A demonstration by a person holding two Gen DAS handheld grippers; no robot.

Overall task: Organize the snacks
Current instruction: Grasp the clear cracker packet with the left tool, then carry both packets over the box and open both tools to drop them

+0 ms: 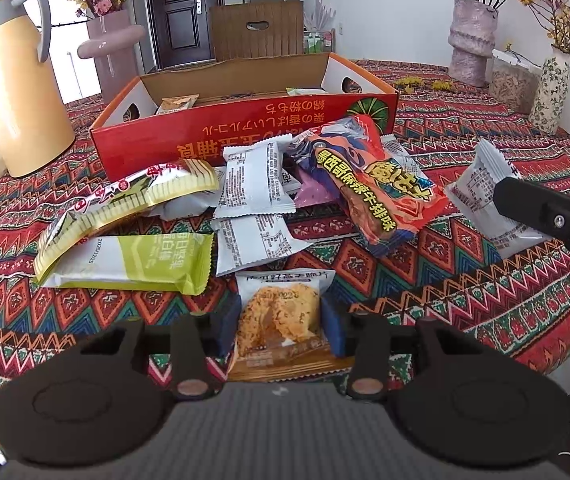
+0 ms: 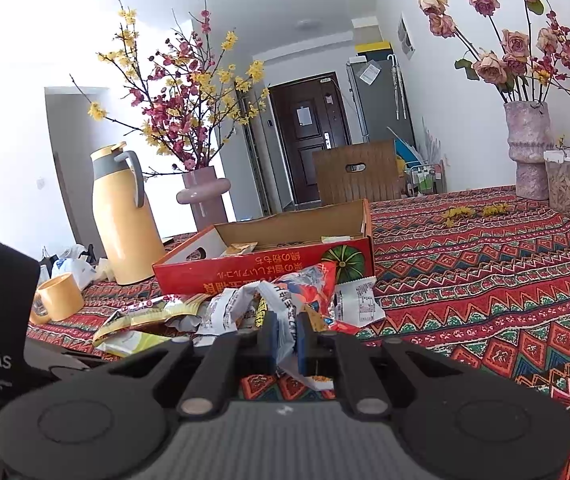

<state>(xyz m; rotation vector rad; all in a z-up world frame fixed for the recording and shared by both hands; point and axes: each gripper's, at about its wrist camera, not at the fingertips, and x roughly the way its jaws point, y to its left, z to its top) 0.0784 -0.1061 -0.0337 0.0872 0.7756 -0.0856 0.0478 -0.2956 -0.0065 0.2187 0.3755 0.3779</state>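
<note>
1. Two hand-held grippers work at a bench (image 1: 485,280) covered in a red patterned cloth, where a heap of snack packets lies in front of a red cardboard box (image 1: 245,132).
2. The left hand-held gripper (image 1: 281,326) has its blue pads against both sides of a clear cake packet (image 1: 279,312), which lies on the cloth at the near edge of the heap.
3. The right hand-held gripper (image 2: 287,340) is clamped together on a white snack wrapper (image 2: 285,320), pinched thin between its pads and just clear of the heap.
4. The heap holds a green-and-white bar (image 1: 133,260), a striped wafer pack (image 1: 125,200), several white sachets (image 1: 253,184) and an orange chip bag (image 1: 381,188) leaning on the box front.
5. A few packets already lie inside the box.
6. A yellow thermos jug (image 1: 13,92) stands left of the box, and vases of flowers stand farther back.
</note>
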